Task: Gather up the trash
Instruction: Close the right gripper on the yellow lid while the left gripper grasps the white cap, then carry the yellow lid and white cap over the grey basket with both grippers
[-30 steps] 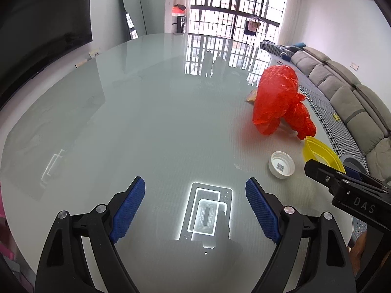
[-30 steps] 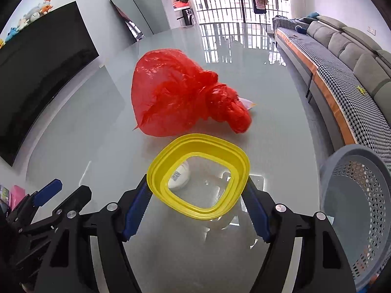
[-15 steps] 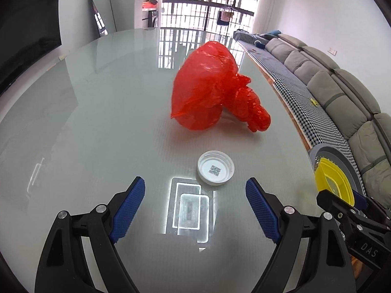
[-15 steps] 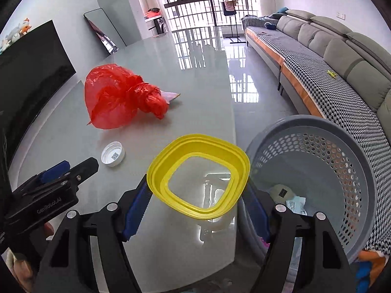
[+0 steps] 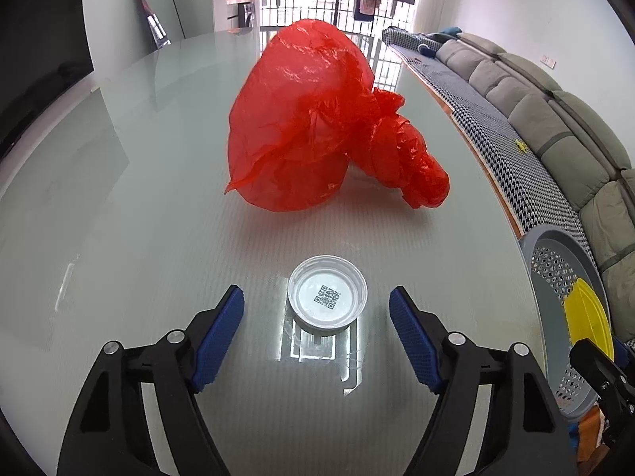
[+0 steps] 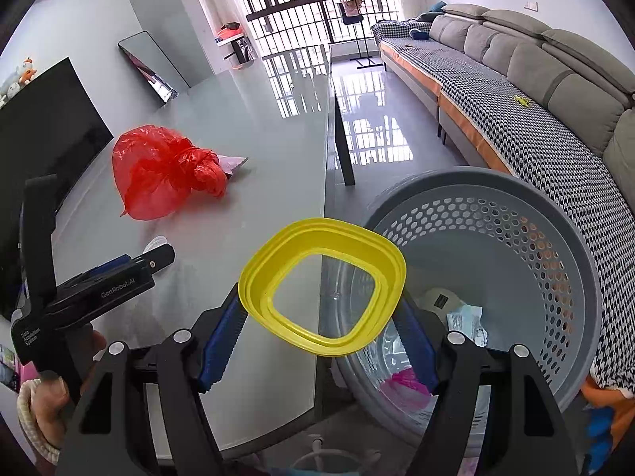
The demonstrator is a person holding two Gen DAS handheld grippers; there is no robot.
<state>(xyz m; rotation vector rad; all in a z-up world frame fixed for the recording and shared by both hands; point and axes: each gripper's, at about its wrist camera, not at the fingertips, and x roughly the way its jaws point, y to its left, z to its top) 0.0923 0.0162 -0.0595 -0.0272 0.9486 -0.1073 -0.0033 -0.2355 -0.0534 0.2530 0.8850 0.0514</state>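
A small white cap [image 5: 327,303] with a printed code inside lies on the glass table [image 5: 119,238]. My left gripper [image 5: 316,291] hangs over it. Its jaws are closing, with the cap between the blue pads [image 5: 220,329] and gaps on both sides. Behind the cap sits a crumpled red plastic bag [image 5: 309,119]. My right gripper [image 6: 319,301] is shut on a yellow ring-shaped lid frame [image 6: 329,234]. It holds the frame in the air over the table's edge and the near rim of the grey perforated basket [image 6: 555,258].
The basket stands on the floor beside the table and holds paper and plastic scraps [image 6: 464,317]. A scrap of paper [image 6: 234,162] pokes out behind the red bag [image 6: 158,170]. A grey sofa [image 6: 535,79] runs along the right; a dark TV [image 6: 51,119] stands left.
My left gripper has come forward to the cap, which now lies between narrower jaws. My right gripper has swung right with the yellow frame, from over the table to the basket's rim.
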